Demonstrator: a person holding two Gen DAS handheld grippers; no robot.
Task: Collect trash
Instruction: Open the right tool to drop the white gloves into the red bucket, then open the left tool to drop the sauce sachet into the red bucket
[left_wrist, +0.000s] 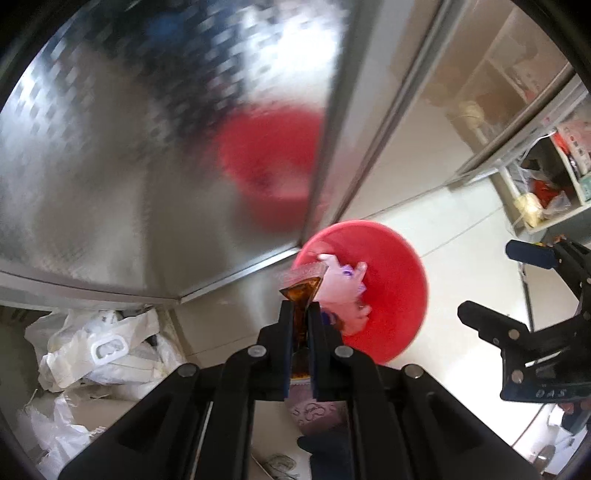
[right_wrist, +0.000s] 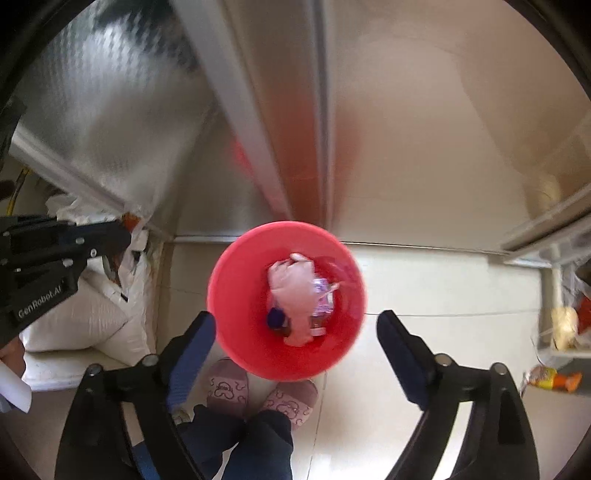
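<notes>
A red bin (right_wrist: 236, 295) stands on the pale floor, straight below my right gripper (right_wrist: 295, 332), which is open with nothing between its fingers (right_wrist: 195, 343). In the bin lie a pinkish plastic bag (right_wrist: 295, 291), a purple-printed wrapper (right_wrist: 323, 295) and a blue cap (right_wrist: 276, 317). My left gripper (left_wrist: 300, 310) is shut on a brown see-through wrapper (left_wrist: 301, 290), held just left of the red bin (left_wrist: 399, 280) and above its rim. In the left wrist view the right gripper (left_wrist: 506, 288) shows at the right edge. The left gripper (right_wrist: 118, 236) shows at the left of the right wrist view.
A tall shiny metal cabinet (left_wrist: 147, 147) rises right behind the bin. White sacks (left_wrist: 103, 350) are piled on the floor to the left. A shelf with bags (left_wrist: 546, 192) stands at the right, with an orange snack packet (right_wrist: 550, 378) near it. A person's pink slippers (right_wrist: 225, 387) stand beside the bin.
</notes>
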